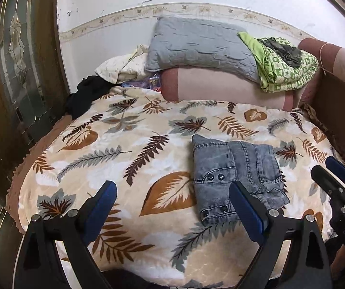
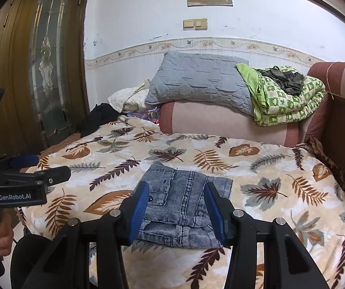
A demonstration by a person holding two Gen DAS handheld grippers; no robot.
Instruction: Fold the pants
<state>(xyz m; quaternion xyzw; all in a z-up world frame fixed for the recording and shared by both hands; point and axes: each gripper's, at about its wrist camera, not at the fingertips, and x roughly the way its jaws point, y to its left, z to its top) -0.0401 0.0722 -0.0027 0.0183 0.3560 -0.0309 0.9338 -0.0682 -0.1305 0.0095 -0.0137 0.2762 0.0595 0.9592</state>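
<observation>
One pair of folded grey denim pants (image 2: 184, 204) lies on the leaf-print bed blanket (image 2: 281, 192), just ahead of the right gripper (image 2: 177, 212), whose jaws stand half open, gripping nothing. The left gripper (image 1: 172, 207), wide open and empty, has the pants by its right finger. Beyond: one grey pillow (image 2: 196, 79), one green quilt (image 2: 288, 98), nothing blocking.

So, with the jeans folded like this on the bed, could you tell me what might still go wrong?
1. The folded jeans lie on a soft leaf-print blanket; a low pinch by the right gripper, whose open jaws frame the bundle, could catch blanket too.
2. The layers are loose and uneven at the near edge, so a nudge may undo the fold.
3. The left gripper is open close beside it and could snag an edge.
</observation>
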